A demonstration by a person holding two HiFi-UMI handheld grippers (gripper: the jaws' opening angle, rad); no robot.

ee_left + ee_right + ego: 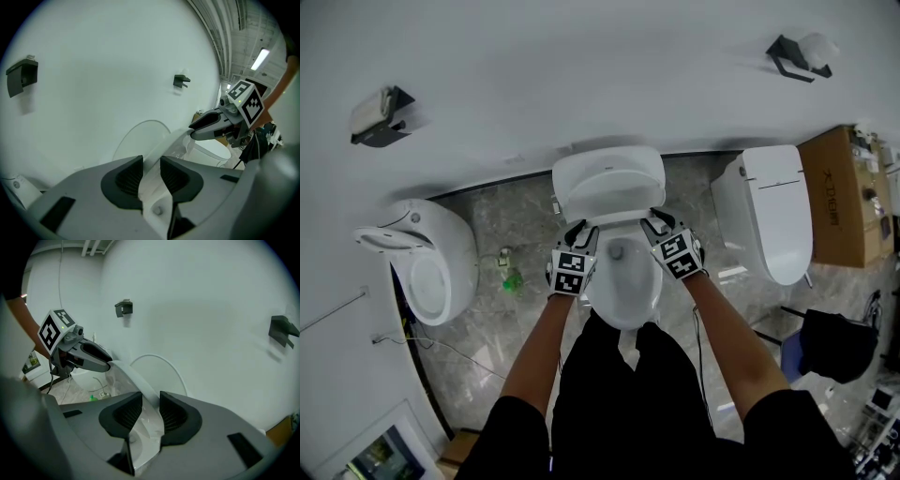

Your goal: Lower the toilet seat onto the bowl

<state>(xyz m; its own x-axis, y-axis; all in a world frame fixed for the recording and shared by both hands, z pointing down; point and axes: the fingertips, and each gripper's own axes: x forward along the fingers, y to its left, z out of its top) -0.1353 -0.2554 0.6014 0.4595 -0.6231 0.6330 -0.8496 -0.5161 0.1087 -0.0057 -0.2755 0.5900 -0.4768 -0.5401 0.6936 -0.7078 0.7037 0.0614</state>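
A white toilet stands against the wall, its bowl (623, 281) open below me. The toilet seat (609, 199) is tilted forward off the upright lid (136, 133). My left gripper (581, 228) grips the seat's left edge and my right gripper (654, 223) grips its right edge. In the left gripper view the seat rim (161, 149) runs between the pads of the left gripper (151, 176), with the right gripper's tip (196, 131) on the far side. In the right gripper view the rim (129, 378) fills the gap of the right gripper (150, 413), and the left gripper's tip (104, 364) holds the other side.
Another toilet (427, 262) stands to the left and a closed one (773, 216) to the right. A cardboard box (844, 197) sits at far right, a black bag (834, 342) below it. A green bottle (513, 279) lies on the floor. Dark brackets (380, 117) hang on the wall.
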